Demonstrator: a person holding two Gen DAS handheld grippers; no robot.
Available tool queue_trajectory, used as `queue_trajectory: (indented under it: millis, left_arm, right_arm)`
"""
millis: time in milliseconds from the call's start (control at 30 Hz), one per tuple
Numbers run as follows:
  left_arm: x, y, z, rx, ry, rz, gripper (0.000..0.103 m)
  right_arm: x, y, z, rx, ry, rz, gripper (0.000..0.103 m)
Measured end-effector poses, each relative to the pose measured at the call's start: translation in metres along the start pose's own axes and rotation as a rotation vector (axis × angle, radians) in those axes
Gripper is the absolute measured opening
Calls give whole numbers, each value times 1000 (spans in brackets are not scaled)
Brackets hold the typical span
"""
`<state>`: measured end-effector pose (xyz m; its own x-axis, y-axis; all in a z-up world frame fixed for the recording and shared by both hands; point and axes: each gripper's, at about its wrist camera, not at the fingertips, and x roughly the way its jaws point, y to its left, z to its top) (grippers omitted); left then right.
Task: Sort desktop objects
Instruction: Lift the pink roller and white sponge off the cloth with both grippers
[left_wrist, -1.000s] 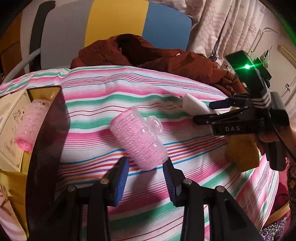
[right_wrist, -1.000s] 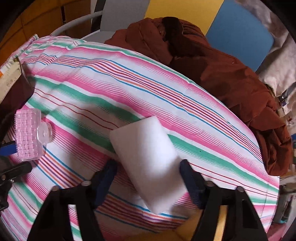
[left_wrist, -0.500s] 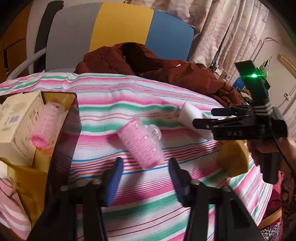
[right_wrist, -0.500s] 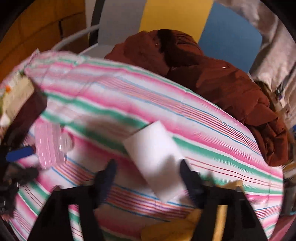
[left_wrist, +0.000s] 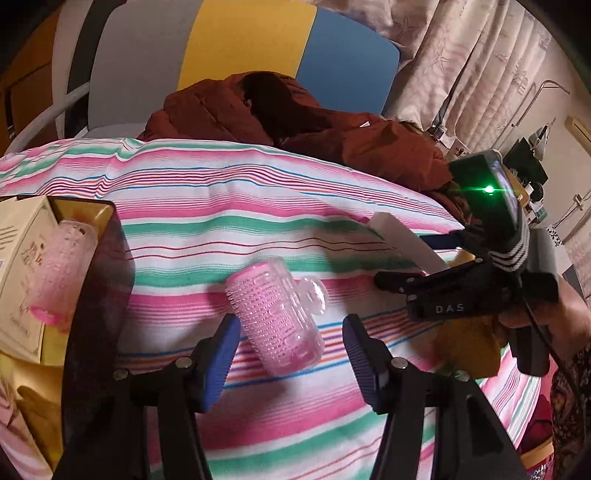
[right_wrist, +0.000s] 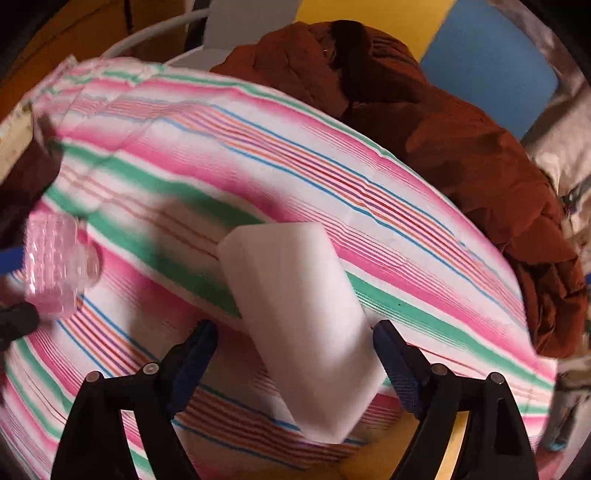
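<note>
Between the spread jaws of the left gripper (left_wrist: 290, 360), a pink hair roller (left_wrist: 275, 314) is seen lying on the striped worktop (left_wrist: 229, 206), ungrasped. A white sponge block (right_wrist: 299, 317) is likewise framed by the right gripper (right_wrist: 295, 365) (jaws apart). One roller (left_wrist: 61, 273) is already binned; two items remain, it is judged.

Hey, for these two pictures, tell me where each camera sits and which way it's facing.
Left wrist: on the left gripper, looking forward over the striped cloth at a pink hair roller lying between its open fingers; the right gripper and the hand holding it show at right.
Right wrist: on the right gripper, looking forward at a white block between its open fingers; the left gripper's tips show at the left edge.
Shared: roller, block, cloth, brown jacket.
</note>
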<state>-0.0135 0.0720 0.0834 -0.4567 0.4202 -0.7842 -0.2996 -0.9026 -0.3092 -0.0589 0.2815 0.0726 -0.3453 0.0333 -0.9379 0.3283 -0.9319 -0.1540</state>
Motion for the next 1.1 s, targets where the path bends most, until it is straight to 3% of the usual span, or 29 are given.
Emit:
queue_trajectory:
  millis: [133,367,433,567,833,1000,1100]
  left_arm:
    - [6,4,2,-12,-1,11,59]
    - [15,13,-1,-24,-8,10,55]
    - [12,14,-3,-21,-14,0,49]
    - [4,11,-10,13,-18,4,42]
    - [-24,13,-32,14,-22,-27,38]
    - [-53,7,-55,52,-54,-41,36]
    - [-65,4,-70,76,-51,-63,36]
  right_arm:
    - [-12,0,-8,14,-25,-20,64]
    - [-40,16,-29,48,-93,-1,47]
    - [-56,27,-41,77,-130,49,43]
    - [-76,56,-71,111,-182,100,39]
    - [-97,95,-128,277,-263,274,33]
    - [-108,121,-170,378,-322,394,33]
    - [-106,134,-193,412,-321,419,35]
